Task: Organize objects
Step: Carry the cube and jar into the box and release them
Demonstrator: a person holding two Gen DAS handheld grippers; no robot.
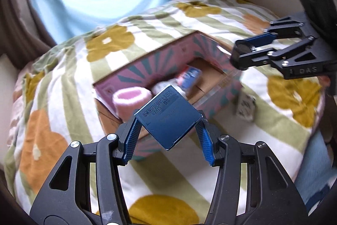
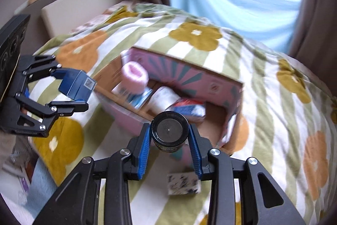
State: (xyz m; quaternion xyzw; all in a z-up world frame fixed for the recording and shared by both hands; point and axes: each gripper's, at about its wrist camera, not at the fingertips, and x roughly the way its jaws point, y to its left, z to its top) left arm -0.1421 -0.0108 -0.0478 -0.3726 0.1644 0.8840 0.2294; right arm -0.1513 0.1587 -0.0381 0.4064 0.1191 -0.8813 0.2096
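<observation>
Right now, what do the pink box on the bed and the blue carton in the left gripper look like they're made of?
Pink box: corrugated cardboard, matte printed outside, going by the bare brown inner walls and flaps. Blue carton: probably thin paperboard with a slight sheen, given its crisp folded edges and printed date code. It sits clamped in the left gripper.

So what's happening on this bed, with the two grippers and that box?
A person is tidying small items into an open pink cardboard box on a flowered blanket. The left gripper holds a dark blue carton; the right gripper holds a small black jar. Both hang above the box, which already holds several things. One small patterned packet lies outside it.
</observation>
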